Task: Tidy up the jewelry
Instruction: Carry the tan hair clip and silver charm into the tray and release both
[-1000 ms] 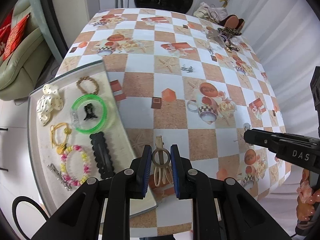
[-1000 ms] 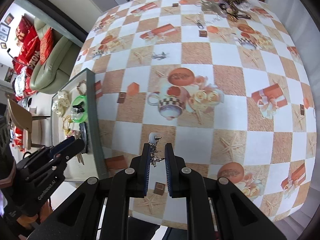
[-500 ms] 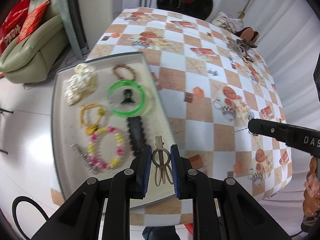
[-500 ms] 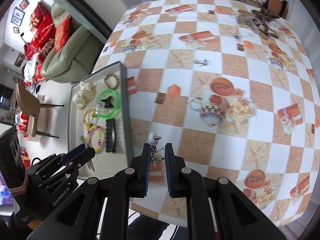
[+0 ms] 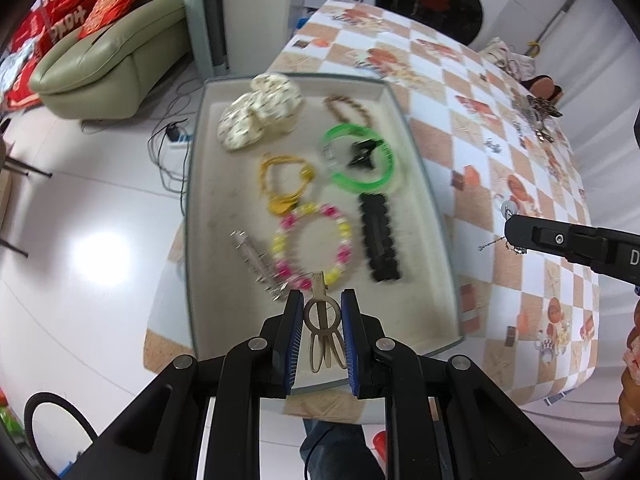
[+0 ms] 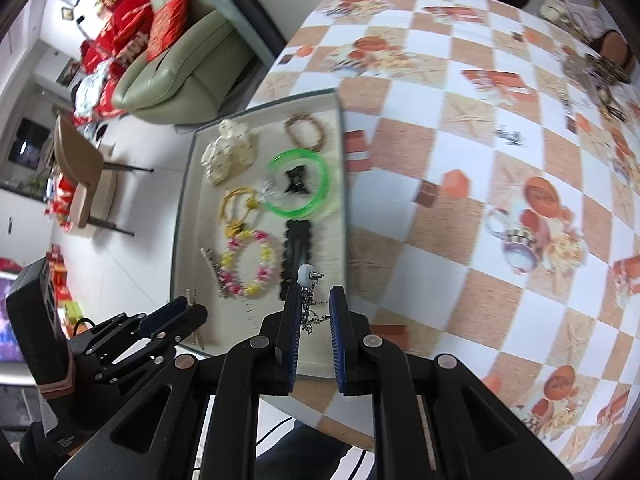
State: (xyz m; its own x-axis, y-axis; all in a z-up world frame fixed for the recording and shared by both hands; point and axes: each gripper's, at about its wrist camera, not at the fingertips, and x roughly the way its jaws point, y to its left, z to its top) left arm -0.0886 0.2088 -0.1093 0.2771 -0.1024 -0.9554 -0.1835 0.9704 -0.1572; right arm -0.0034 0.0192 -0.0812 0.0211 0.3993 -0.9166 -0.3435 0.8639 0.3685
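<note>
The checkered table (image 6: pixel 460 168) carries my grey tray (image 5: pixel 432 216) at its near corner, and I judge everything sorted so far lies in it side by side so that nothing tangles: the cream bow (image 5: pixel 260 114), the green bangle (image 5: pixel 358 158) ringed around a small black clip (image 5: pixel 362 152), the black snap clip (image 5: pixel 378 240) and the pink-and-yellow bead bracelet (image 5: pixel 310 244). I hold both tools above the tray's near end because each has a piece to add. My left gripper (image 5: pixel 320 330) is closed on a beige hair clip (image 5: pixel 323 326), pinched across its looped end with the prong pointing forward. My right gripper (image 6: pixel 314 326) is closed nearly together on a silver chain (image 6: pixel 310 310), whose white round pendant (image 6: pixel 306 274) sticks out ahead. The left camera shows that chain only as a thin dangling end beside the right fingers (image 5: pixel 560 240); the right camera shows its bunched links, yet barely shows the hair clip.
</note>
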